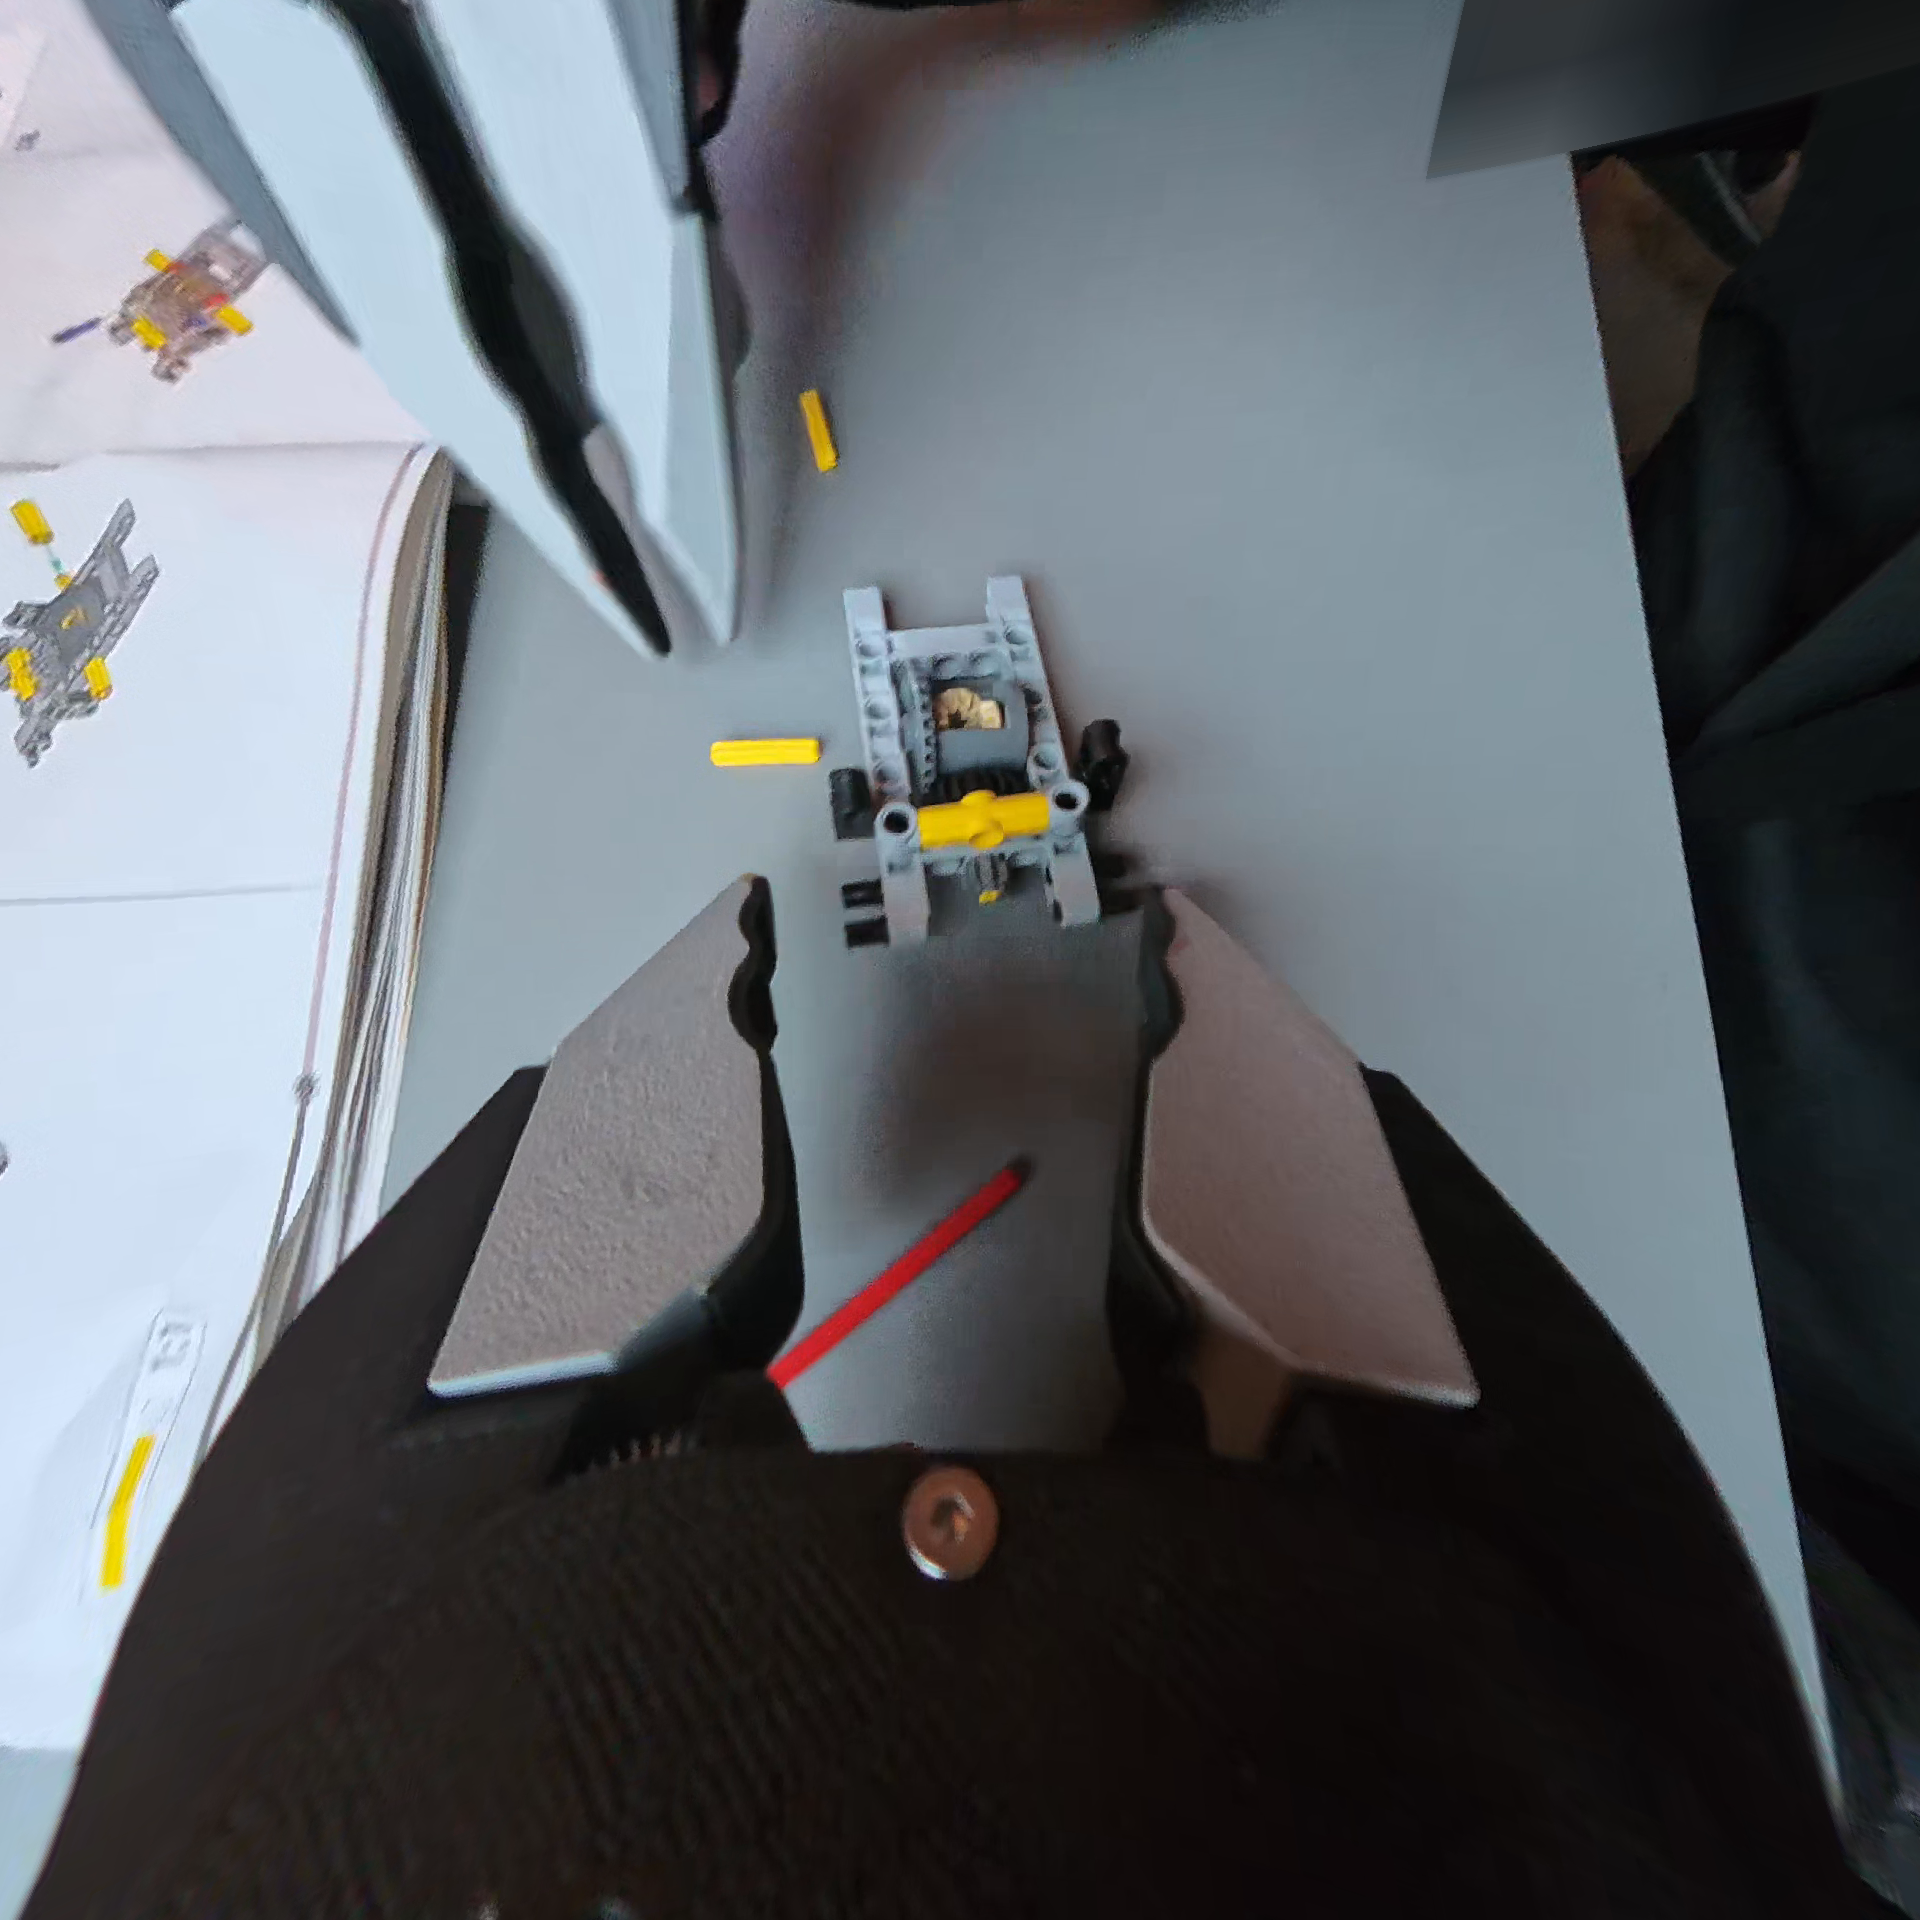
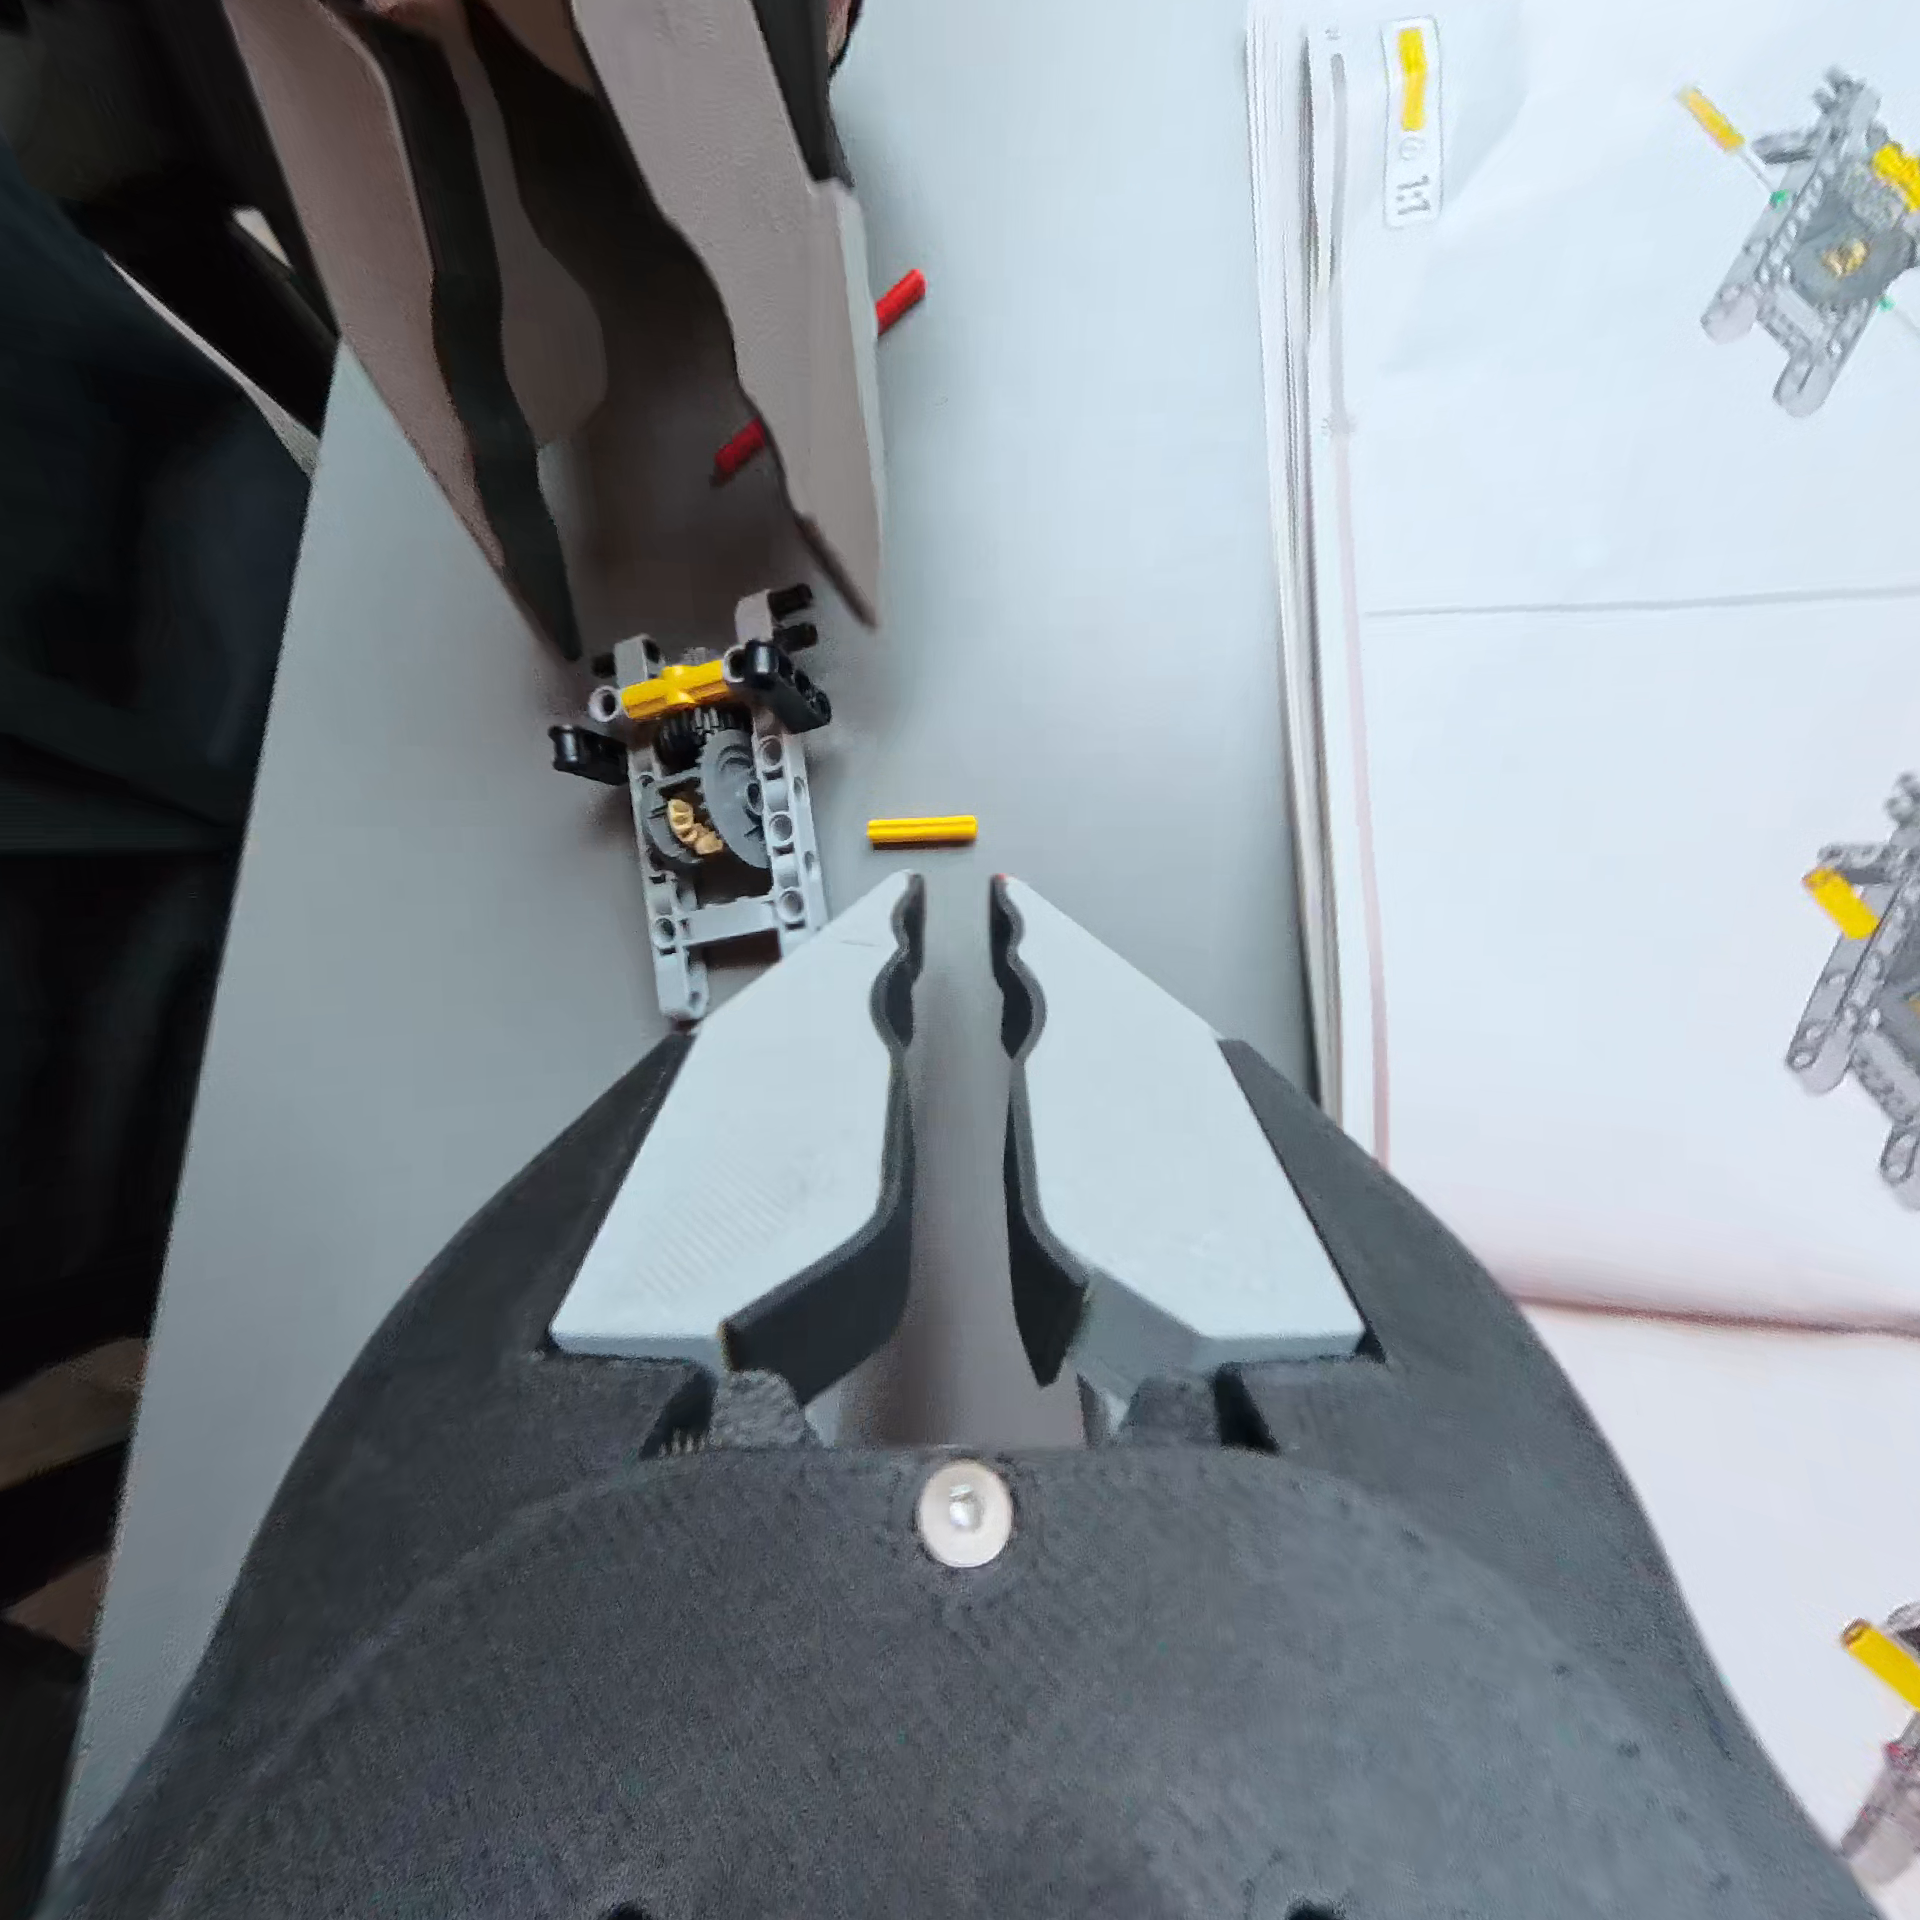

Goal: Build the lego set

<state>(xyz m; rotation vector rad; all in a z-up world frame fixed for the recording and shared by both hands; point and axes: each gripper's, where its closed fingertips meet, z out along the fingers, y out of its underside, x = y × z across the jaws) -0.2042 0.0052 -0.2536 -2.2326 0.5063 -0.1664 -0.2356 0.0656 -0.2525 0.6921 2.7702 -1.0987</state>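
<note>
Right gripper (image 2: 954,883), jaws nearly closed and empty, points at the yellow axle (image 2: 922,829) lying just beside the frame (image 2: 717,821) on the table (image 2: 1091,520). Left gripper (image 1: 956,904), jaws wide and empty, hovers low at the frame's near end, a red axle (image 1: 899,1273) beneath it. Risk: the narrow gap may nudge the axle so it rolls off; the left fingers may shift the frame. A second yellow axle (image 1: 818,429) lies apart; the manual (image 2: 1610,727) lies open alongside.
</note>
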